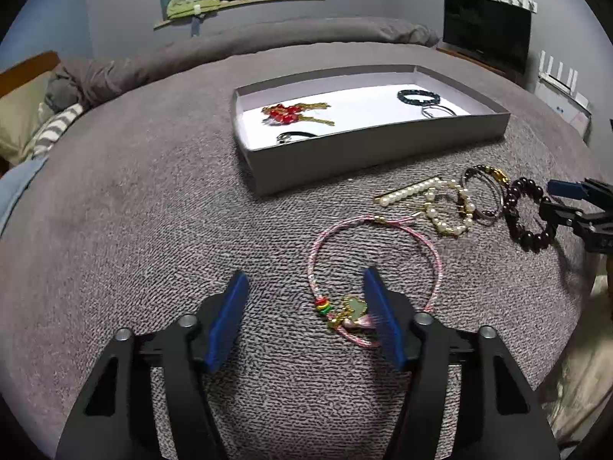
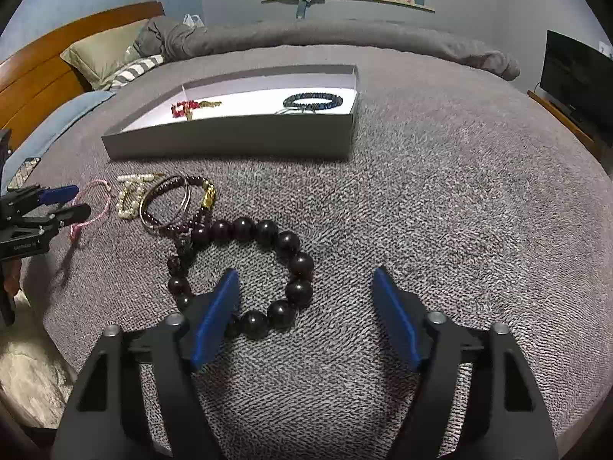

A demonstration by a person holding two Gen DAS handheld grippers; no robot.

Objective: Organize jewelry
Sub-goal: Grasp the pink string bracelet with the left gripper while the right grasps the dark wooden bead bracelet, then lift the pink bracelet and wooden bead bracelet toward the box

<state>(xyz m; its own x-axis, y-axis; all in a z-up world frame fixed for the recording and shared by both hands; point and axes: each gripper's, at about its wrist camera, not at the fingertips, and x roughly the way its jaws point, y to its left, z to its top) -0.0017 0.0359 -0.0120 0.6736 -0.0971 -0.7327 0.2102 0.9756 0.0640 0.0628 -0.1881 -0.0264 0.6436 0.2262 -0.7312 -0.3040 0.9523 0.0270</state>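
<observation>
Between the spread right claw (image 2: pixel 302 280) fingers, dark bead bracelet (image 2: pixel 245 276).

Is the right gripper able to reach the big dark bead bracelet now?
Probably yes: the right gripper is open, the dark bead bracelet lies flat just ahead of its left finger, and nothing covers it.

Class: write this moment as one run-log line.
left gripper: open, over pink cord bracelet | right gripper: open, over dark bead bracelet | tray: partly filled
</observation>
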